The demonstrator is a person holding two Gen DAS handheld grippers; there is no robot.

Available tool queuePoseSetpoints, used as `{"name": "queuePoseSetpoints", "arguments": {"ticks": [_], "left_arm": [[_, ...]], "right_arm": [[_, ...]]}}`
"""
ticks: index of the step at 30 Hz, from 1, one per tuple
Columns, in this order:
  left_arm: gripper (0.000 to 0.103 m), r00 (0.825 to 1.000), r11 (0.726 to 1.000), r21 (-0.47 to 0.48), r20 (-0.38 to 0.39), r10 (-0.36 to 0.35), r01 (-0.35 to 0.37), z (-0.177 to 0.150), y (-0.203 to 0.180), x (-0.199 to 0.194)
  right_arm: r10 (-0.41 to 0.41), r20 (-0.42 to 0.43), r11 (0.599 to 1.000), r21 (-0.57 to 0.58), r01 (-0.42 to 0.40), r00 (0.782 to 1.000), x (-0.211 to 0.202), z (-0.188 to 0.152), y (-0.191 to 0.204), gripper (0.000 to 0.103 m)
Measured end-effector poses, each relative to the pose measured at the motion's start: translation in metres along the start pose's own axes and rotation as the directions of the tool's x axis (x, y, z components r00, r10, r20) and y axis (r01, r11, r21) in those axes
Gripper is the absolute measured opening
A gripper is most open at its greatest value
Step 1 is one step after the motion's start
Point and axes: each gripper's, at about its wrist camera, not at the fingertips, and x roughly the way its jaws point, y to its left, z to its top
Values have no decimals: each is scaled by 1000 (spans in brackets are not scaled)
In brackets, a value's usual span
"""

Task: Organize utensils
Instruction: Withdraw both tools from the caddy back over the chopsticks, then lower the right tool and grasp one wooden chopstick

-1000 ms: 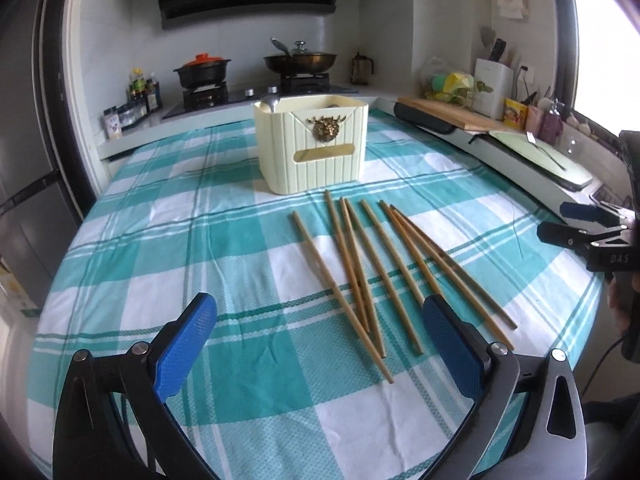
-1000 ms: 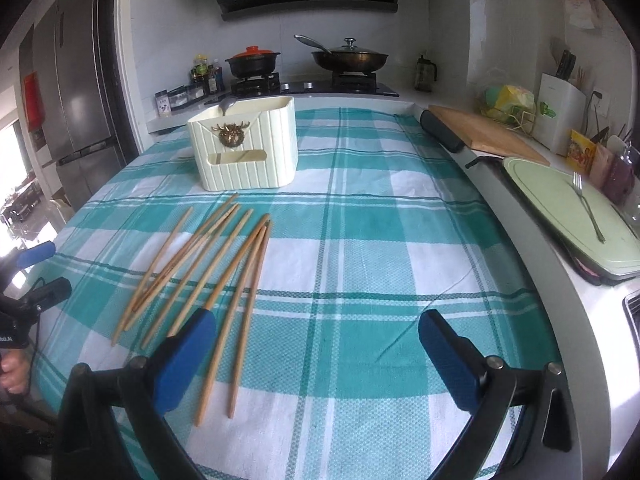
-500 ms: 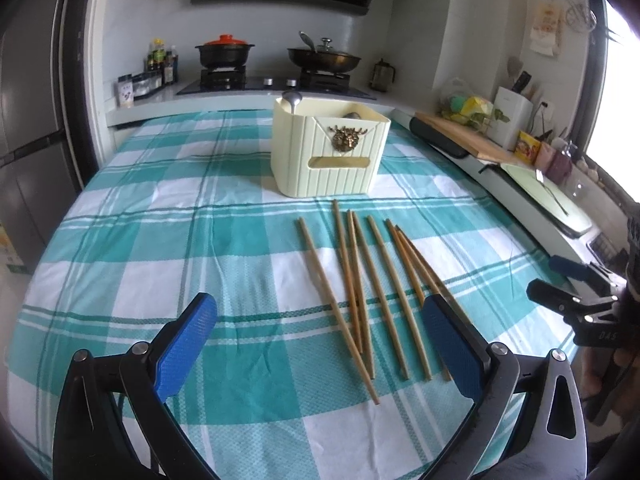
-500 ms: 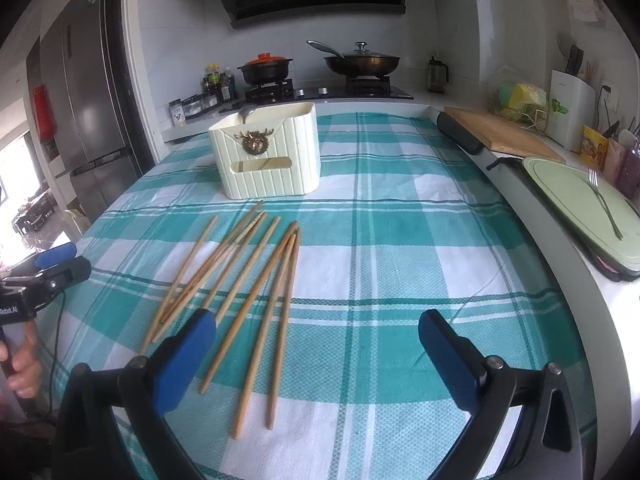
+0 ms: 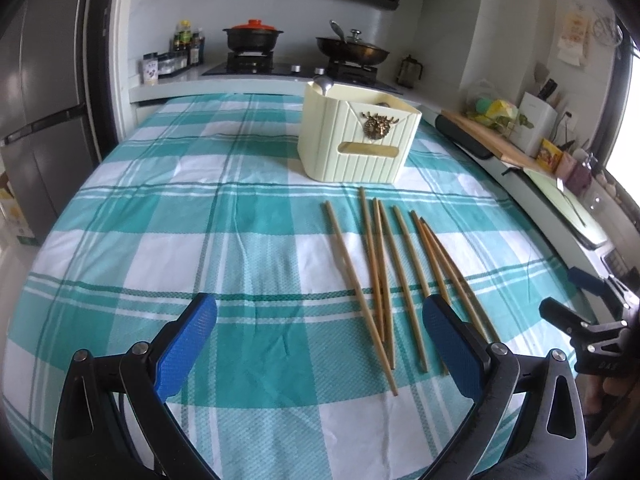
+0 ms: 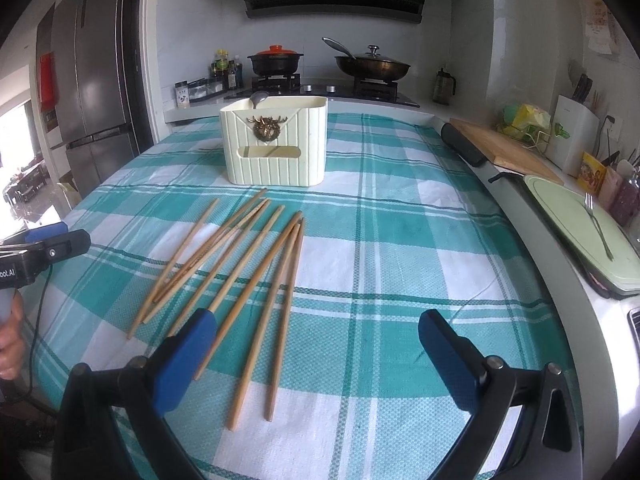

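Observation:
Several bamboo chopsticks lie loose on the teal-and-white checked tablecloth, also in the right wrist view. A cream utensil holder with a brass stag emblem stands behind them, a spoon handle poking out; it also shows in the right wrist view. My left gripper is open and empty, above the cloth at the chopsticks' near ends. My right gripper is open and empty, just right of the chopsticks. Each gripper shows at the other view's edge.
A stove with a black pot and a pan stands behind the table. A wooden cutting board and a green tray with a fork lie on the counter at right. A fridge stands at left.
Both grippers have shifted over the table toward the chopsticks, the views swinging so the holder sits more to the centre. Both stay open and empty. The chopsticks have not moved.

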Motion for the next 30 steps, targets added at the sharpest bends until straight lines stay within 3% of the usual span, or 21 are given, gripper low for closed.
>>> {"name": "queuePoseSetpoints", "arguments": {"ticks": [11,30], "left_arm": [[103,999,999,-10,-10,40,-40,-3,2,1],[103,994,996,-43,-80,75,-79,-9,11,21]], "right_arm": [[-26,0,999,-35,26,1000,-1,-3,6,103],[-30,-32,998,55,32,999,7,-12,-16,103]]}}
